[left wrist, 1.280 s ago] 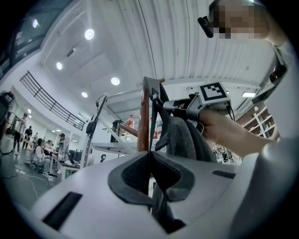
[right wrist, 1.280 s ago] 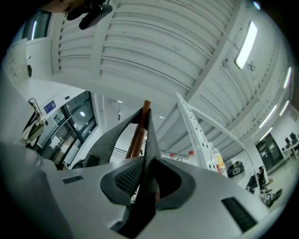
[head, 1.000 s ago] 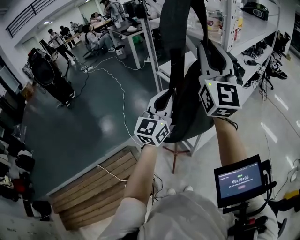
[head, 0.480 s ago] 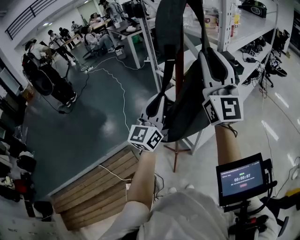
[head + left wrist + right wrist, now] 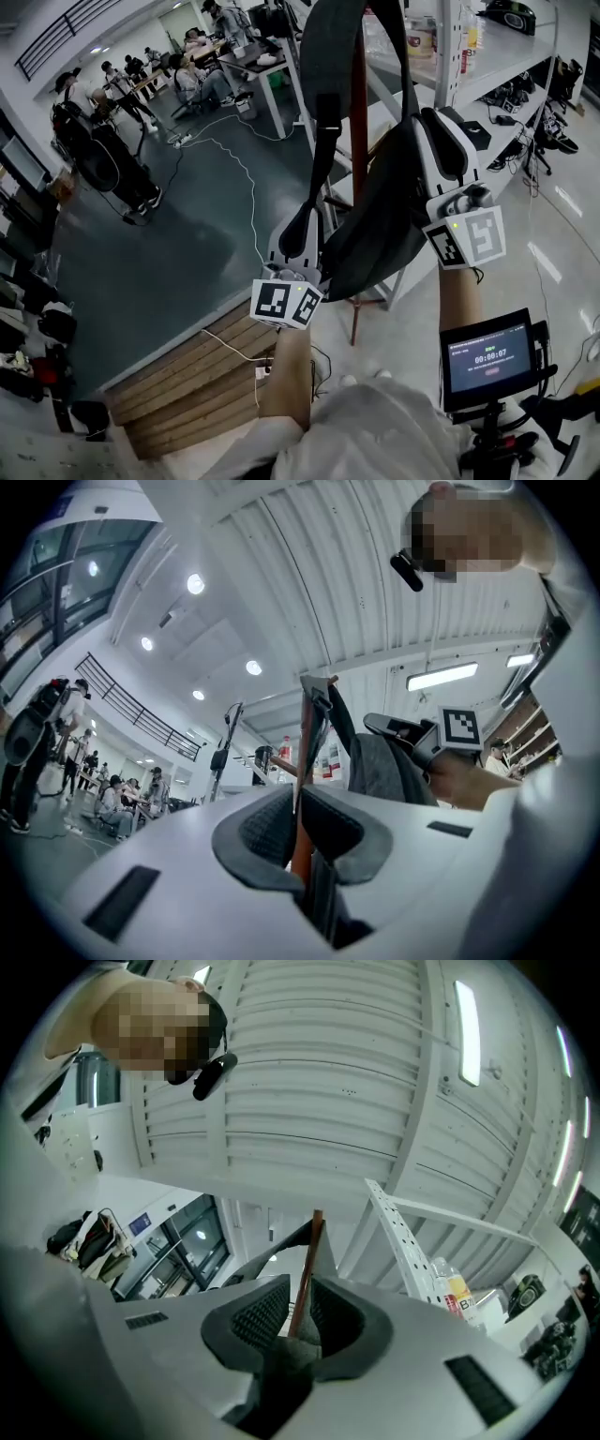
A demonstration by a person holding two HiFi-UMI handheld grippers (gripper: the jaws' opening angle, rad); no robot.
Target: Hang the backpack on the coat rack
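**One backpack, two grippers gripping it**

The left gripper was shut tight on one shoulder strap. The right gripper pinched the grey fabric. The backpack was held up beside the single reddish coat rack pole.

The backpack is dark grey, soft and slack. It is held up in the air against the coat rack, a thin reddish-brown pole that stands upright on the floor. The bag's body bulges to the right of the pole. Its broad padded strap runs up the pole's left side and out of the top of the head view. The left gripper pinches the strap low down, and the right gripper clamps grey fabric at the body's upper edge. It cannot be seen whether the strap sits over a peg.
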